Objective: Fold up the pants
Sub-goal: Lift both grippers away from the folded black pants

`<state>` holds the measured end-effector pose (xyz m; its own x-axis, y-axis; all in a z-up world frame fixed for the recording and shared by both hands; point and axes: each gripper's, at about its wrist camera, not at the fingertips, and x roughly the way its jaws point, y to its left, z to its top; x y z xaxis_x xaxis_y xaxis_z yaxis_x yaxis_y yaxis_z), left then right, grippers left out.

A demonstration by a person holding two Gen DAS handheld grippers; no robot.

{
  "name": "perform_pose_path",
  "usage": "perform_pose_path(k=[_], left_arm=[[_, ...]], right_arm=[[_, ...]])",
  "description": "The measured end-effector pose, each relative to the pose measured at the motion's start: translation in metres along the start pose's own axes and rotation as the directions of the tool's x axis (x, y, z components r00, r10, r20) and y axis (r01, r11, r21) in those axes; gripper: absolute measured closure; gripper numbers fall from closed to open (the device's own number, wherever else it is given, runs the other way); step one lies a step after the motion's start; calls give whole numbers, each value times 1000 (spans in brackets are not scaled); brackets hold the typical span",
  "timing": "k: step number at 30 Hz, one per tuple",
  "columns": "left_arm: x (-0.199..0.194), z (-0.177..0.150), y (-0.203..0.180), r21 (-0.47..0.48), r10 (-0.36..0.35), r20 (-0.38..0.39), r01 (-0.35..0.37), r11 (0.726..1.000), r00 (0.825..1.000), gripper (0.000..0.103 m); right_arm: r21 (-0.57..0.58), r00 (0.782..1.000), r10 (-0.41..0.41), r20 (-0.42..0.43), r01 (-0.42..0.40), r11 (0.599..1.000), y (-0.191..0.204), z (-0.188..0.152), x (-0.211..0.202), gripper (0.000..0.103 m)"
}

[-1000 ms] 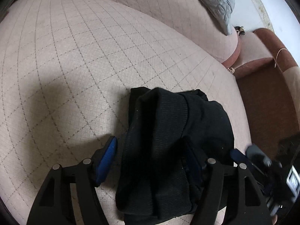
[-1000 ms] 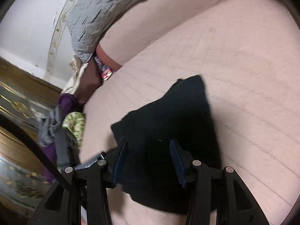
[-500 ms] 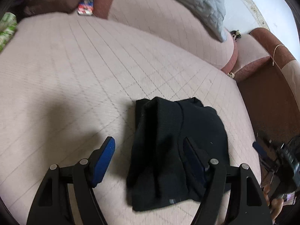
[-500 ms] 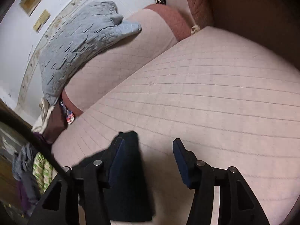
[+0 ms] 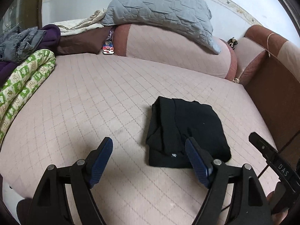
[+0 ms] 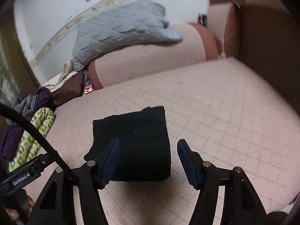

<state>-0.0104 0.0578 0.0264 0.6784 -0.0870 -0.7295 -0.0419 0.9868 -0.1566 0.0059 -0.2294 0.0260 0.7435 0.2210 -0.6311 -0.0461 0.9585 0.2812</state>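
Observation:
The black pants (image 5: 185, 131) lie folded into a compact rectangle on the pink quilted sofa seat (image 5: 97, 101). In the left wrist view my left gripper (image 5: 149, 146) hangs above and in front of the bundle, its jaws opening, nothing between its blue pads (image 5: 102, 157). In the right wrist view the pants (image 6: 138, 136) sit just beyond my right gripper (image 6: 147, 147), whose jaws are also opening and hold nothing. Neither gripper touches the cloth. The other gripper's black body (image 5: 271, 157) shows at the right edge.
A grey quilted pillow (image 5: 159, 9) rests on the pink bolster (image 5: 168, 48) at the back. A green patterned blanket (image 5: 24, 80) and a heap of grey and purple clothes (image 5: 24, 41) lie at the left. A brown armrest (image 5: 271, 86) bounds the seat on the right.
Both grippers pulled back and rose away from the folded pants, opening wider; the bundle stays on the seat and looks smaller and farther off.

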Motion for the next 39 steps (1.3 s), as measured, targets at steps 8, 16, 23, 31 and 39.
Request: perform_pose_path(k=[8,16,23,31,39], left_arm=[[-43,-4,-19,65,-1,96,-5,998,995,24],[-78,-6,-34,115,-2,204,-22,993,979,19],[-72,-12,-37,127,-3,167,-19,992,986,18],[-53,-17,-30,89,11,83,-18,996,996,18],[-34,-21,-26,79,29,24,-30,996,999,18]], right_arm=[[40,938,-175,299,171,984,2,5,-74,35],[78,857,-162,489,142,987,-5,27,-147,22],[162,932,-91,351,36,986,-23,23,-117,22],[233,970,-2,241,-56,971,-38,22,-94,22],[196,996,-4,94,-14,981,-30,9,-56,22]])
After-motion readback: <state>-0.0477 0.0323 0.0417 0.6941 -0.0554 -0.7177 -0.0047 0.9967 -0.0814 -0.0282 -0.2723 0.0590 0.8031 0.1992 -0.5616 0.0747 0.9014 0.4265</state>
